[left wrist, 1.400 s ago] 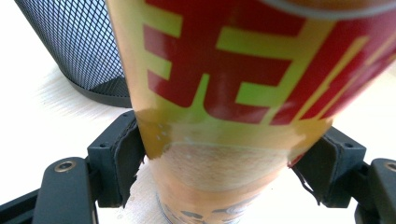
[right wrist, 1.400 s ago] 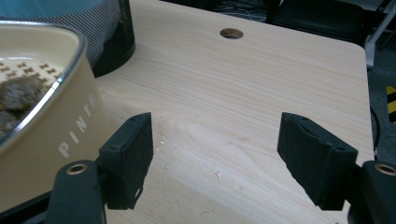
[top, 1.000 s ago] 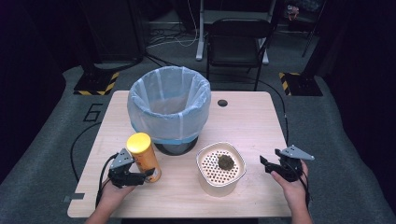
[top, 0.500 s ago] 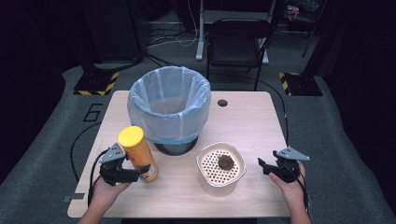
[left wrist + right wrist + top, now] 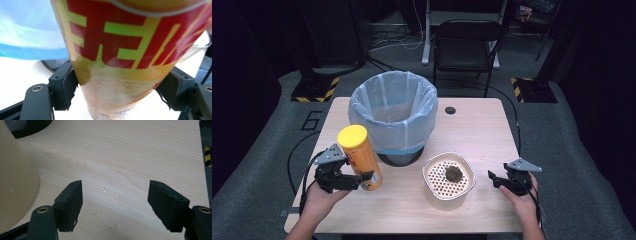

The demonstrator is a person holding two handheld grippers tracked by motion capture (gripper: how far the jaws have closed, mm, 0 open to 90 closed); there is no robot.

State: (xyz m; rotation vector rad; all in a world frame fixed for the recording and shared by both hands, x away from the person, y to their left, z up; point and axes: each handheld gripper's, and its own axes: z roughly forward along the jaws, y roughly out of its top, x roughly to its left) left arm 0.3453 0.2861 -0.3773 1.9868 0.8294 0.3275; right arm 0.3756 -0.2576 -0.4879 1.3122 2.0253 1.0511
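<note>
High view: left gripper (image 5: 357, 181) clamps canister (image 5: 359, 157) near base, yellow lid tilted up-left

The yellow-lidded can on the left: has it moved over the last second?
Yes. The can has gone up and tilted, clamped in the left gripper; its lid now overlaps the lined bin's side, higher than before.

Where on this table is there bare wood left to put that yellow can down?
Bare wood lies right of the bin, around the dark hole, and along the near edge between the can and the white strainer bowl. It is crowded where bin, can and bowl meet.
</note>
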